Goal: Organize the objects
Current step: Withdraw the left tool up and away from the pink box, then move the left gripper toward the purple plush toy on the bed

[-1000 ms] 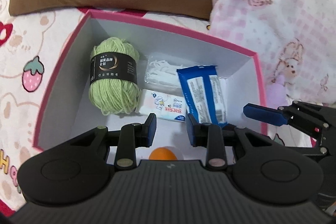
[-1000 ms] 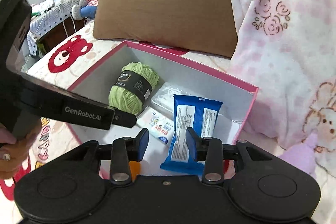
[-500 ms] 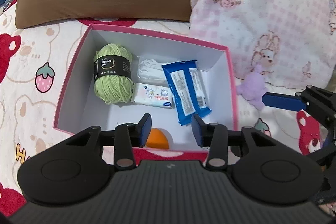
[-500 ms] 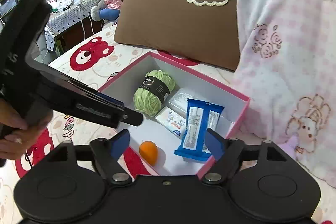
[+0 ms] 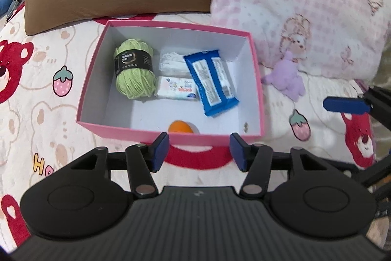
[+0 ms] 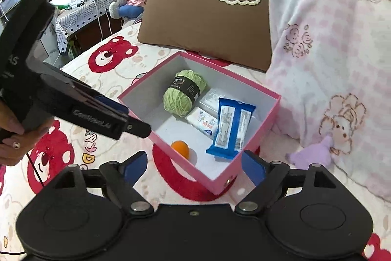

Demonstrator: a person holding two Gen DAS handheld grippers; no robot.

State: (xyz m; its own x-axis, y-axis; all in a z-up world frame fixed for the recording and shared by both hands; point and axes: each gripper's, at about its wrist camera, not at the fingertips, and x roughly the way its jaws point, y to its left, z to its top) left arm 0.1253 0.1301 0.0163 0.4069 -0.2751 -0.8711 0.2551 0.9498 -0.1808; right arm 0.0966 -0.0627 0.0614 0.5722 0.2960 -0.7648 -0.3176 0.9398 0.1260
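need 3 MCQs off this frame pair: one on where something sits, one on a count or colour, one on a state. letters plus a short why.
1. Where does the orange ball lie?
A. In the pink box, near its front wall
B. On the bedspread beside the box
C. On top of the green yarn

2. How many items lie in the box?
A. Three
B. Five
C. Seven

3. What is between the fingers of the right gripper?
A. The blue packet
B. The orange ball
C. Nothing; its jaws are opening

Answers:
1. A, the ball rests on the white floor just behind the front wall.
2. B, green yarn, clear packet, small white pack, blue packet and ball.
3. C, the blue pads stand wide apart, with only the box corner and the bedspread seen beyond the gap.
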